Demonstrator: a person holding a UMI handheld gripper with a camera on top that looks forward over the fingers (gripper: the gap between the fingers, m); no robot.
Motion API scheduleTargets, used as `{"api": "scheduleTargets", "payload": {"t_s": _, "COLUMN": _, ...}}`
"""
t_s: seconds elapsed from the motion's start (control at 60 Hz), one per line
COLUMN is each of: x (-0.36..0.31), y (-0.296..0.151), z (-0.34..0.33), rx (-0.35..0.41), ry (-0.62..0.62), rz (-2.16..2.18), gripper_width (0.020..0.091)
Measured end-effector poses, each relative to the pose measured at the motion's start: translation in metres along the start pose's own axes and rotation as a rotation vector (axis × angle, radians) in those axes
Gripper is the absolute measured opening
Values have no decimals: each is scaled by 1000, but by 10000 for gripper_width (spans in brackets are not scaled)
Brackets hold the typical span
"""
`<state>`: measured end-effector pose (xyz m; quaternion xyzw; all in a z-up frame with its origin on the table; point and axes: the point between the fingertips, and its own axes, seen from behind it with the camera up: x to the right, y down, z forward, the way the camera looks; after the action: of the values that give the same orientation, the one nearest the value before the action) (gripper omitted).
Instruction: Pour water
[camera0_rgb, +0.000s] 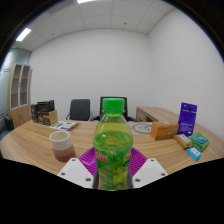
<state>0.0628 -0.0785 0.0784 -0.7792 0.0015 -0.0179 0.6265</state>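
Fingers clenched on green-capped bottle, held upright above counter; paper cup just left.

bottle between tongs; cup left

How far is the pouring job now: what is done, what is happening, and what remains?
Done: the gripper has the green-capped bottle upright between its fingers, which seem to press on it. In hand: the bottle stands ahead of the camera, cap on. Left: bring it to the white cup on the table beside it, open it, and pour; no water flow is visible.
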Motion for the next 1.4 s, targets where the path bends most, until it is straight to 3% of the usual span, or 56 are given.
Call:
{"api": "scheduleTargets", "payload": {"t_s": 0.033, "x": 0, "y": 0, "z": 0, "rx": -1, "ry": 3, "rz": -7, "gripper_width": 330}}
{"api": "scheduleTargets", "payload": {"t_s": 0.2, "x": -7, "y": -2, "z": 0, "rx": -8, "ry": 9, "rz": -80, "gripper_width": 327}}
{"api": "scheduleTargets", "payload": {"t_s": 0.383, "x": -10, "y": -16, "z": 11, "rx": -95, "ry": 23, "rz": -339, "gripper_width": 327}}
{"api": "scheduleTargets", "payload": {"t_s": 0.5, "x": -16, "y": -23, "z": 34, "rx": -203, "ry": 1, "rz": -654, "gripper_width": 327}}
{"api": "scheduleTargets", "payload": {"t_s": 0.6, "x": -22, "y": -29, "z": 52, "rx": -235, "ry": -30, "rz": -932, "gripper_width": 327}}
{"api": "scheduleTargets", "payload": {"t_s": 0.783, "x": -41, "y": -44, "z": 81, "rx": -192, "ry": -52, "rz": -1394, "gripper_width": 326}}
{"api": "scheduleTargets", "payload": {"t_s": 0.983, "x": -49, "y": -52, "z": 97, "rx": -207, "ry": -35, "rz": -1775, "gripper_width": 327}}
{"api": "scheduleTargets", "payload": {"t_s": 1.1, "x": -58, "y": -65, "z": 100, "rx": -146, "ry": -4, "rz": -1959, "gripper_width": 328}}
{"api": "scheduleTargets", "payload": {"t_s": 1.283, "x": -68, "y": -67, "z": 96, "rx": -129, "ry": -20, "rz": -1975, "gripper_width": 328}}
{"api": "scheduleTargets", "payload": {"t_s": 1.4, "x": -74, "y": -76, "z": 85, "rx": -120, "ry": -50, "rz": -1752, "gripper_width": 327}}
